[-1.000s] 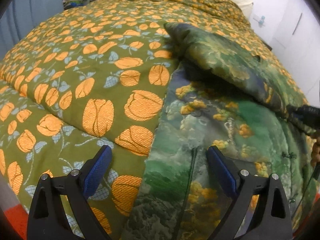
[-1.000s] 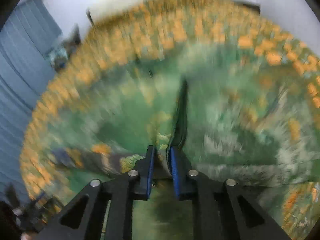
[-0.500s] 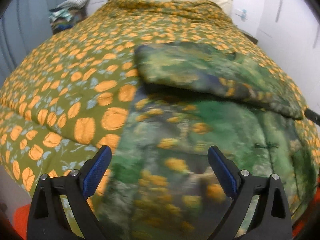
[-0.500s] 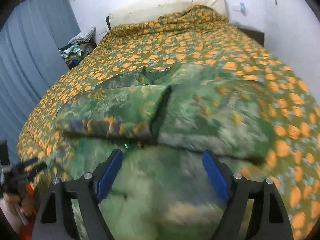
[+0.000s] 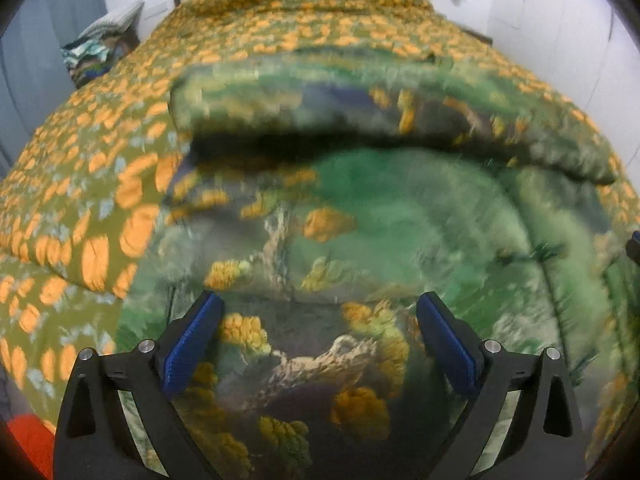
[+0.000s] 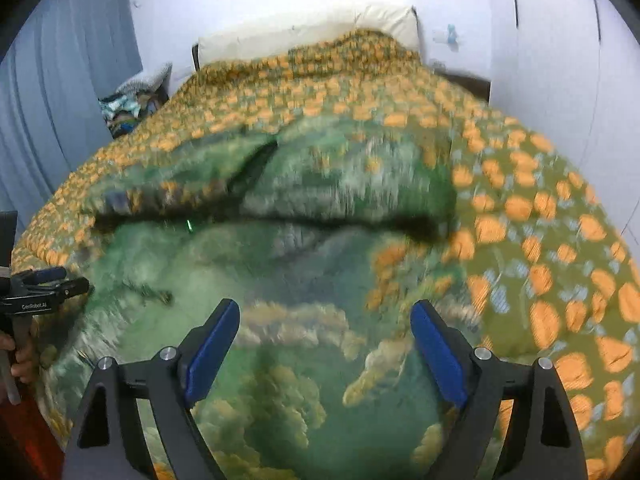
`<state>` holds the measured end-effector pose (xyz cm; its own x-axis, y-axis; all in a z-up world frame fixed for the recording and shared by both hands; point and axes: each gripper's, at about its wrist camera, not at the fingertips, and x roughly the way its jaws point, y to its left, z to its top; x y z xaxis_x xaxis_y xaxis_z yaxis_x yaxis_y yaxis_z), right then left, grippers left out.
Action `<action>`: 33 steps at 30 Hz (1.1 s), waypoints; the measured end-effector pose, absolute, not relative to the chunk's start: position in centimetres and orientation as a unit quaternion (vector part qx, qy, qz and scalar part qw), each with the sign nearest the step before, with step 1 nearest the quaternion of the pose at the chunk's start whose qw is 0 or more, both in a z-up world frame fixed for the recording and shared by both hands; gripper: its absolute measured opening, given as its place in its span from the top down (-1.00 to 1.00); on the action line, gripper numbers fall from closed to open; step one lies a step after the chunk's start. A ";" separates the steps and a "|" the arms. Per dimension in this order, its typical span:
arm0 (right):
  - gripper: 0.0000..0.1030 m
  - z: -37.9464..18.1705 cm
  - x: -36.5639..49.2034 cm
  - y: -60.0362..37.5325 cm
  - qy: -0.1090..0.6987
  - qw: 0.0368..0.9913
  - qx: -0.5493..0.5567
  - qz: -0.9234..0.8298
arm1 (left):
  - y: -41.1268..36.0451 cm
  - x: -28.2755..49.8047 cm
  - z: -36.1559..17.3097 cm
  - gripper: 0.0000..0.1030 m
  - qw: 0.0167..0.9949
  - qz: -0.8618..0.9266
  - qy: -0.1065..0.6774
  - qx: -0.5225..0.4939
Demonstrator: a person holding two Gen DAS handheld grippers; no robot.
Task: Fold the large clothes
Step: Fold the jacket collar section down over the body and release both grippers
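Garment (image 5: 400, 208) print motion-blurred; hem cut off below left gripper (image 5: 320, 344); clutter pile (image 6: 128, 108) beside pillow (image 6: 304, 36) indistinct.

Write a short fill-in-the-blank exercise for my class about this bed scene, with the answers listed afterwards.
1. The green garment lies on a quilt printed with ____ flowers.
2. The pads on the right gripper are ____ in colour.
3. Between the jaws of the left gripper there is ____ gripped.
4. At the head of the bed lies a white ____.

Answers: orange; blue; nothing; pillow
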<state>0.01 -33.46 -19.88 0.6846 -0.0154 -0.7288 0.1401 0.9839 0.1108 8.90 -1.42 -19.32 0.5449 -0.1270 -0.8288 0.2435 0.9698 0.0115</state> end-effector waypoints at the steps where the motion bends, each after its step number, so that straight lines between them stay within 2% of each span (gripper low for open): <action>1: -0.69 -20.5 0.2 -33.4 0.404 0.911 0.078 -0.041 | -1.2 8.7 -19.7 -0.92 0.876 -0.108 0.466 0.056; 6: -0.70 -22.9 1.0 -33.9 0.437 0.894 0.090 -0.044 | -0.9 8.5 -20.2 -0.99 0.878 -0.118 0.461 0.054; 10: -0.88 -23.7 1.2 -33.1 0.447 0.891 0.066 -0.041 | -1.2 8.1 -20.8 -0.99 0.884 -0.116 0.448 0.066; 13: -0.93 -24.3 1.6 -32.0 0.451 0.890 0.035 -0.048 | -1.6 8.0 -20.9 -0.99 0.886 -0.113 0.444 0.074; 33: -0.97 -24.7 1.7 -31.6 0.446 0.893 0.022 -0.054 | -1.7 7.8 -21.1 -0.99 0.888 -0.108 0.440 0.081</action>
